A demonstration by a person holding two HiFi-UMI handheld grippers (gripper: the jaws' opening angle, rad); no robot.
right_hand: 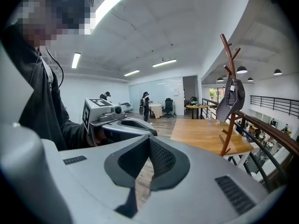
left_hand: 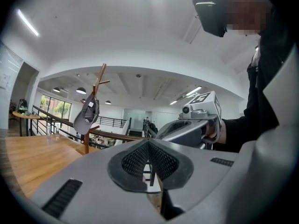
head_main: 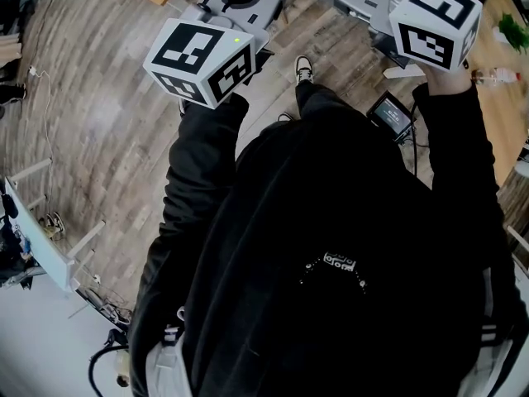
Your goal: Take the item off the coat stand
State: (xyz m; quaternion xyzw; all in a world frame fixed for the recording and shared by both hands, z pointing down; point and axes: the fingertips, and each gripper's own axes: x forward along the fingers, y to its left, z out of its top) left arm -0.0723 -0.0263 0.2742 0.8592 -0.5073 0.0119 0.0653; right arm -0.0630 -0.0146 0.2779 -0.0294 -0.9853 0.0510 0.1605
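Left gripper [left_hand: 149, 143]: jaws closed together, nothing held. Right gripper [right_hand: 148, 140]: jaws closed together, nothing held. Cap [right_hand: 232, 98]: hung on stand [right_hand: 226, 141], well apart from both grippers

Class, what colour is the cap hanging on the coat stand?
Grey. The cap shows best in the left gripper view, hanging on the reddish-brown coat stand.

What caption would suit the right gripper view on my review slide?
Shut and empty, the right tool faces a grey cap hanging on the wooden coat stand.
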